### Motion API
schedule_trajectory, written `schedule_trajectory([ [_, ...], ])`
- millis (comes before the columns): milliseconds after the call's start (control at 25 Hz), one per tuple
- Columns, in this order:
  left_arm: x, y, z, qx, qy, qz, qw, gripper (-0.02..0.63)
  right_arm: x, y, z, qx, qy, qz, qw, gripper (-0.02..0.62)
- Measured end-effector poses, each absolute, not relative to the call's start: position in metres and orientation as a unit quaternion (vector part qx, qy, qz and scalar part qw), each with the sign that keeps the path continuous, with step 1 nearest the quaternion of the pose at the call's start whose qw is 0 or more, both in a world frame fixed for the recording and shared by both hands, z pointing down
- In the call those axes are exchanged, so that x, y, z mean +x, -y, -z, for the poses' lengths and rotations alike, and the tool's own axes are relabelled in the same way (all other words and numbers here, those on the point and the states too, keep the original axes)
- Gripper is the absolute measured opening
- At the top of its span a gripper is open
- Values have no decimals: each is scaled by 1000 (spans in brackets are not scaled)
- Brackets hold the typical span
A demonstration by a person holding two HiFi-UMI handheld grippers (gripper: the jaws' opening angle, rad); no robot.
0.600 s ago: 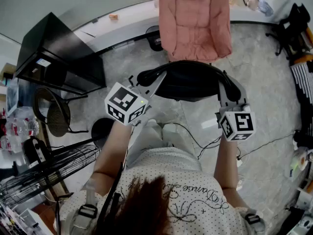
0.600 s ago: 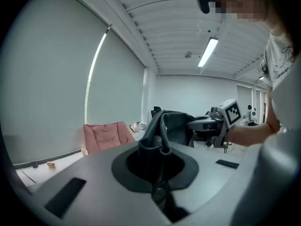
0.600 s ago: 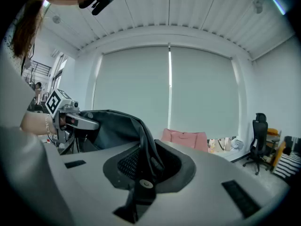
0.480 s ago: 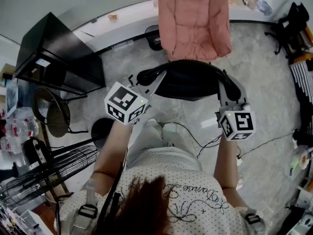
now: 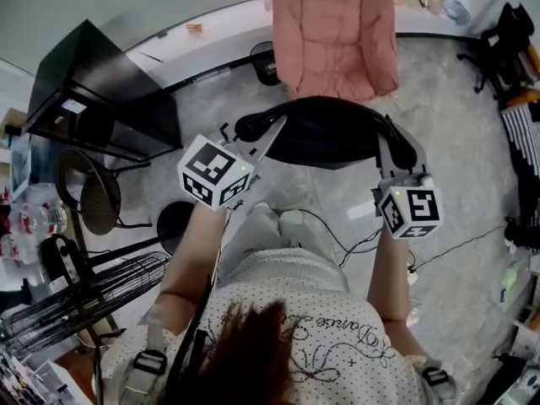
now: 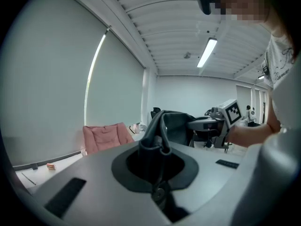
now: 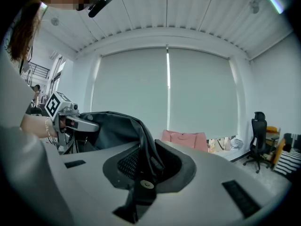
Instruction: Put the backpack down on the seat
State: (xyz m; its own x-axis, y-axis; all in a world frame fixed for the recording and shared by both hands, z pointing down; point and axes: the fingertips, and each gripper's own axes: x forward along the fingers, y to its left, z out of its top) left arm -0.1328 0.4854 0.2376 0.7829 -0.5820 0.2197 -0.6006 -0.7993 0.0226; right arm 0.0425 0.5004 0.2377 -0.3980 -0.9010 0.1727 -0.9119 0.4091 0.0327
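I can't see the underside of the backpack (image 5: 325,133). It stretches between my left gripper (image 5: 267,137) and right gripper (image 5: 390,148), each clenched on its black fabric.

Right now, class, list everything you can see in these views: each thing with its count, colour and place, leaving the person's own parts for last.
black fabric backpack: one, black, hanging between both grippers, short of the seat.
pink padded seat: one, pink, top centre by the wall.
black desk: one, black, upper left.
dark round stool: one, dark, left.
wire fan cage: one, black, lower left.
black office chair: one, black, top right.
floor cables: several, black, on the grey floor.
left gripper: one, grey, shut on a backpack strap.
right gripper: one, grey, shut on the other strap.
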Motion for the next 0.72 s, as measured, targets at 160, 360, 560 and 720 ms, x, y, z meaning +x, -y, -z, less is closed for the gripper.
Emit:
schedule_trajectory([
  [160, -125, -481, -237, 943, 315, -103, 42, 11, 51, -498, -237, 542, 836, -35, 83, 64],
  [360, -118, -467, -238, 942, 314, -105, 44, 11, 57, -486, -238, 542, 835, -39, 86, 64],
  [560, -112, -442, -242, 945, 306, -102, 45, 11, 62, -465, -240, 550, 830, -39, 88, 64],
  [720, -112, -411, -244, 950, 293, -99, 45, 11, 62, -439, -240, 560, 823, -38, 93, 64],
])
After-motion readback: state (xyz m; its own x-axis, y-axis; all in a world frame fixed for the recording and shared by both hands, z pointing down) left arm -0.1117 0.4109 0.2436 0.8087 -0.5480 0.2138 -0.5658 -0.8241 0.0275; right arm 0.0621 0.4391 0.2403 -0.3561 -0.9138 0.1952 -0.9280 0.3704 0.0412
